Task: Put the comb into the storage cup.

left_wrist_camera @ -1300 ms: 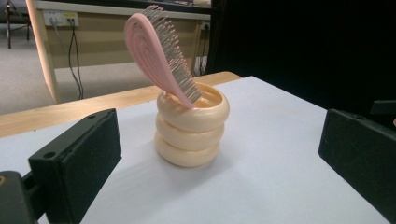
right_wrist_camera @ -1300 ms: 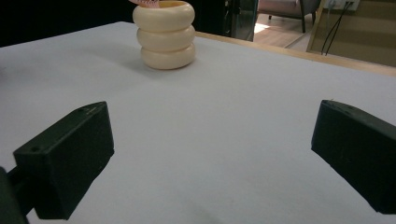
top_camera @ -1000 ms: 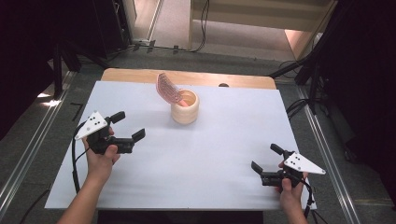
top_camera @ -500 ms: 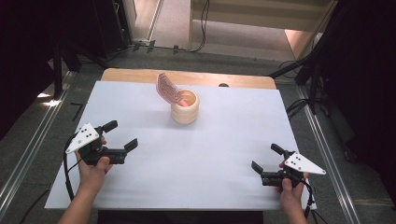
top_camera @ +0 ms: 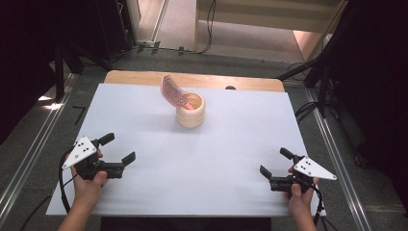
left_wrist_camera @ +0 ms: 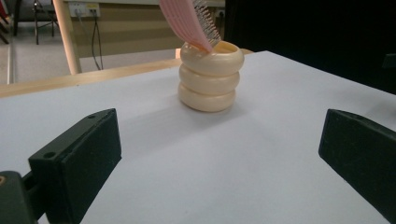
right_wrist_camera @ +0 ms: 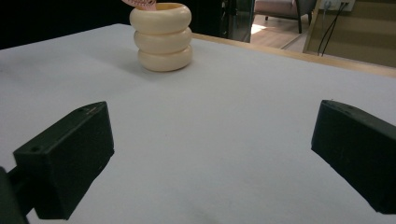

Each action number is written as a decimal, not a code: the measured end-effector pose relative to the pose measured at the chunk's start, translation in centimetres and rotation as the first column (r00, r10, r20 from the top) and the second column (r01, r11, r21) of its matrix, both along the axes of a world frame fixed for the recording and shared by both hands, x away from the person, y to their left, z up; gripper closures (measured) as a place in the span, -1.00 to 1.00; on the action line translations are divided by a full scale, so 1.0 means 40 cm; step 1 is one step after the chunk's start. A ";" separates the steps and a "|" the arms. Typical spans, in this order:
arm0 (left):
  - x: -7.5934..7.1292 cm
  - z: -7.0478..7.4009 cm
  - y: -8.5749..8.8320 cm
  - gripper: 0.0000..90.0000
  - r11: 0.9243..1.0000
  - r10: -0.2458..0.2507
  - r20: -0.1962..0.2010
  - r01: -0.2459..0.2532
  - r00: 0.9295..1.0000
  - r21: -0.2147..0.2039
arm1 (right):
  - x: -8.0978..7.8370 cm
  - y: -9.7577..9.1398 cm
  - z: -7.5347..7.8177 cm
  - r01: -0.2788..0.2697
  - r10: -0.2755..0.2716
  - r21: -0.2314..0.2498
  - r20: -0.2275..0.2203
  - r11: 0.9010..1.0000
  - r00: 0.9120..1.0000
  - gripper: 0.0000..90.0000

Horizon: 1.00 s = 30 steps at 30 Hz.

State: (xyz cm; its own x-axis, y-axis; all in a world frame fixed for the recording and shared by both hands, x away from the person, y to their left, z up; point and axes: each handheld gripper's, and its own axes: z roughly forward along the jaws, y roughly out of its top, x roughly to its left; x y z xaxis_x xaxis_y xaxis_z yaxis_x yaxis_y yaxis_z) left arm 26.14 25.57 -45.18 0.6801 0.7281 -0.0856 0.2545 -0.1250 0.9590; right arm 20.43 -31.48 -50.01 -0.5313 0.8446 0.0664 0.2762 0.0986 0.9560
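We see a cream ribbed cup (top_camera: 190, 111) standing upright toward the far middle of the white table (top_camera: 144, 110), with a pink hairbrush (top_camera: 174, 92) standing in it, leaning out over the rim toward the far left. In the left gripper view the brush's top is cut off by the frame, and its lower end is hidden inside the cup; we make out bristles on the side facing right. In the right gripper view just a sliver of pink shows at the cup's rim. We cannot tell whether anything else lies in the cup.

Open white surface surrounds the cup on every side. Behind it a strip of wooden edge (top_camera: 144, 77) runs along the far side.

Our left gripper (top_camera: 118, 148) sits near the table's near-left corner, its jaws spread wide and grasping nothing, well apart from the cup. Our right gripper (top_camera: 274, 161) sits near the near-right corner, jaws likewise spread and empty, close to the table's near edge. Bare table lies between the two grippers.
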 end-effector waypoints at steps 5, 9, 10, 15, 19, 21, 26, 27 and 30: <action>-0.015 -0.012 0.018 -1.00 1.000 0.014 -0.006 -0.014 1.000 0.006 | -0.001 -0.001 0.001 0.003 -0.003 0.001 0.003 1.000 1.000 -1.00; -0.025 -0.021 0.033 -1.00 1.000 0.024 -0.011 -0.024 1.000 0.009 | -0.001 -0.003 0.002 0.005 -0.005 0.005 0.002 1.000 1.000 -1.00; -0.028 -0.025 0.036 -1.00 1.000 0.031 -0.013 -0.031 0.999 0.008 | -0.001 -0.004 0.002 0.005 -0.005 0.004 0.004 1.000 1.000 -1.00; -0.048 -0.041 0.054 -1.00 0.999 0.045 -0.026 -0.045 0.999 0.021 | -0.002 -0.007 0.004 0.009 -0.009 0.007 0.006 1.000 1.000 -1.00; -0.058 -0.049 0.070 -1.00 0.998 0.055 -0.028 -0.054 0.998 0.043 | -0.002 -0.012 0.003 0.010 -0.010 0.008 0.008 1.000 1.000 -1.00; -0.063 -0.051 0.080 -1.00 0.997 0.062 -0.033 -0.060 0.998 0.043 | -0.002 -0.013 0.003 0.012 -0.012 0.010 0.004 1.000 1.000 -1.00; -0.075 -0.058 0.104 -1.00 0.995 0.086 -0.033 -0.084 0.996 0.059 | -0.004 -0.014 0.005 0.013 -0.013 0.011 0.011 1.000 1.000 -1.00; -0.078 -0.058 0.108 -1.00 0.995 0.087 -0.029 -0.085 0.996 0.059 | -0.004 -0.016 0.005 0.012 -0.012 0.013 0.010 1.000 1.000 -1.00; -0.087 -0.058 0.118 -1.00 0.992 0.099 -0.014 -0.097 0.995 0.082 | -0.001 -0.020 0.002 0.015 -0.015 0.014 0.007 1.000 1.000 -1.00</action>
